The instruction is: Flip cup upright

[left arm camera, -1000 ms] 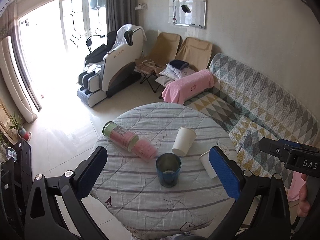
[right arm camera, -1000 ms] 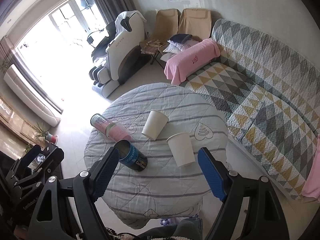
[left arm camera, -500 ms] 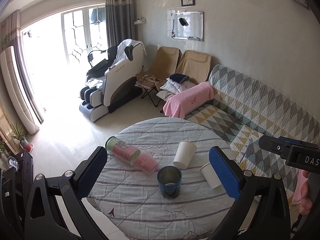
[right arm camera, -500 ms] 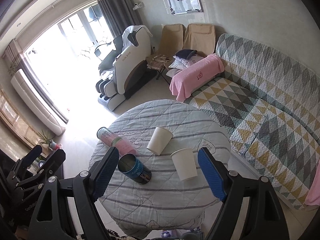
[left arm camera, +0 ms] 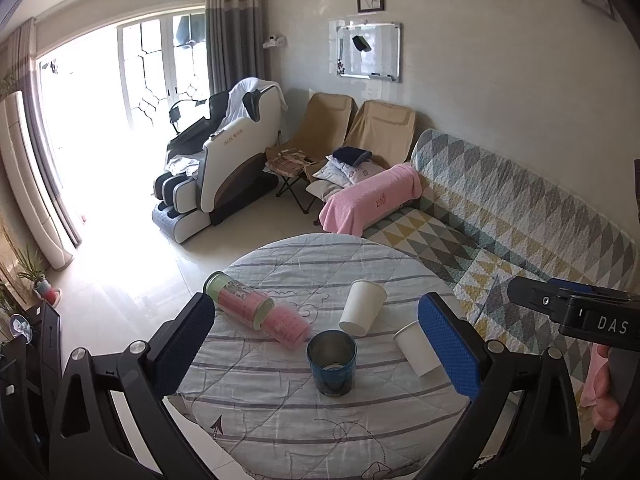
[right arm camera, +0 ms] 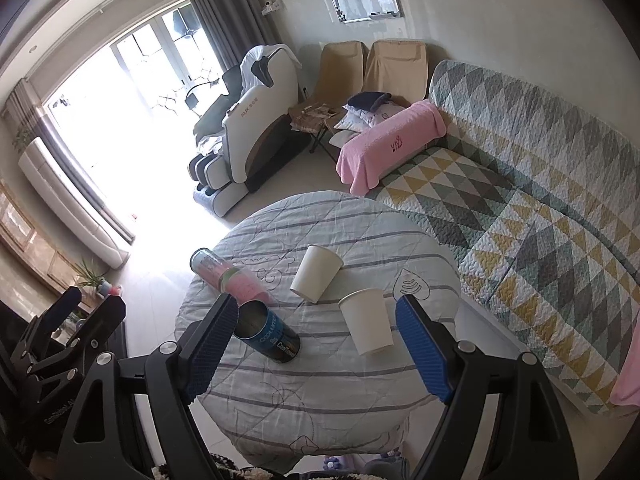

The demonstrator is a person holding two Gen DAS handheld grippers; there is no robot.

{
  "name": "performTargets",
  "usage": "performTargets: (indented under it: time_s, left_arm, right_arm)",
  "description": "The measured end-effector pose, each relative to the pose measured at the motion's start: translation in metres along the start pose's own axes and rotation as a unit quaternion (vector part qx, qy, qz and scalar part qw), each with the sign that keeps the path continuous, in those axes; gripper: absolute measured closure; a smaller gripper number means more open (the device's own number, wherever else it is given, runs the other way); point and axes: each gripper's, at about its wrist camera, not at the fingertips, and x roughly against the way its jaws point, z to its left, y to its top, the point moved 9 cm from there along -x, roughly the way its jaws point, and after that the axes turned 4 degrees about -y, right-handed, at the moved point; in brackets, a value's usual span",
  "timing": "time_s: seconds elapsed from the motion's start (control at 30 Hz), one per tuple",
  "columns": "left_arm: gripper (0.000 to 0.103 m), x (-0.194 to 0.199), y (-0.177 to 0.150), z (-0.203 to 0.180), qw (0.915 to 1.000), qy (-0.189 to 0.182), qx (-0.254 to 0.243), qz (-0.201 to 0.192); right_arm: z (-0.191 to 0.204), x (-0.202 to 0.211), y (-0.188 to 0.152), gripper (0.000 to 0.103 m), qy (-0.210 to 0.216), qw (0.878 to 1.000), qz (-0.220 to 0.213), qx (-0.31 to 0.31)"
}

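Note:
Several cups lie on their sides on a round table with a striped quilted cover (left arm camera: 288, 424) (right arm camera: 320, 396). A blue metal cup (left arm camera: 332, 362) (right arm camera: 267, 331) lies at the middle. Two white paper cups lie to its right, one farther (left arm camera: 362, 307) (right arm camera: 316, 267) and one nearer (left arm camera: 416, 347) (right arm camera: 367, 327). A pink cup with a green rim (left arm camera: 256, 310) (right arm camera: 228, 278) lies at the left. My left gripper (left arm camera: 316, 354) is open and empty, held above the table's near side. My right gripper (right arm camera: 310, 354) is open and empty above the table, and part of it shows in the left wrist view (left arm camera: 576, 312).
A quilted sofa (left arm camera: 520, 220) with a pink blanket (left arm camera: 372, 196) runs along the right, close to the table. A massage chair (left arm camera: 224, 168) and two folding chairs (left arm camera: 360, 136) stand behind. A dark cabinet (left arm camera: 24, 344) with a plant is at the left.
Both grippers have pulled back and tilted up, so the table sits lower and smaller in both views. The cups have not moved. Both grippers stay open.

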Motion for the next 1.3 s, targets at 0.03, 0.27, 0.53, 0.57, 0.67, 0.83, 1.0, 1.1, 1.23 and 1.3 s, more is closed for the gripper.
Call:
performTargets:
  time_s: [0.03,0.27,0.53,0.57,0.67,0.83,1.0,1.1,1.23,1.3]
  left_arm:
    - [0.000,0.0005,-0.0001,-0.0002,1.0000,0.000,0.000,-0.001]
    - [0.000,-0.0006,-0.0022,-0.0010,1.0000,-0.001,-0.002,0.001]
    - [0.000,-0.0023,-0.0065,-0.0025,1.0000,-0.002,-0.003,0.002]
    - [0.000,-0.0025,-0.0067,-0.0024,1.0000,-0.002,-0.003,0.002]
    - [0.000,-0.0027,-0.0069,-0.0030,1.0000,-0.003,-0.002,0.004]
    - [0.000,-0.0034,-0.0074,-0.0028,1.0000,-0.003,-0.001,0.004]
    - [0.000,-0.0035,-0.0077,-0.0024,1.0000,-0.002,-0.003,0.005]
    - [0.000,-0.0036,-0.0075,-0.0026,1.0000,-0.002,-0.002,0.005]
    - [0.000,-0.0035,-0.0072,-0.0026,1.0000,-0.003,-0.003,0.005]
    - [0.000,-0.0035,-0.0071,-0.0025,1.0000,-0.002,-0.003,0.005]
  right_arm:
    - [-0.0003,0.0000,-0.0001,0.020,0.000,1.000,0.001,0.000]
    - [-0.0016,-0.0014,-0.0021,0.020,-0.005,1.000,0.007,-0.001]
    - [-0.0031,-0.0014,-0.0022,0.020,-0.007,1.000,0.009,-0.003]
    - [-0.0035,-0.0016,-0.0023,0.020,-0.008,1.000,0.010,-0.003]
    - [-0.0045,-0.0033,-0.0039,0.020,-0.010,1.000,0.015,-0.005]
    - [-0.0042,-0.0038,-0.0046,0.020,-0.009,1.000,0.016,-0.004]
    - [-0.0043,-0.0041,-0.0044,0.020,-0.010,1.000,0.015,-0.004]
    - [-0.0042,-0.0041,-0.0043,0.020,-0.010,1.000,0.015,-0.004]
    - [-0.0039,-0.0042,-0.0040,0.020,-0.011,1.000,0.015,-0.004]
    - [-0.0041,-0.0047,-0.0025,0.020,-0.011,1.000,0.015,-0.004]
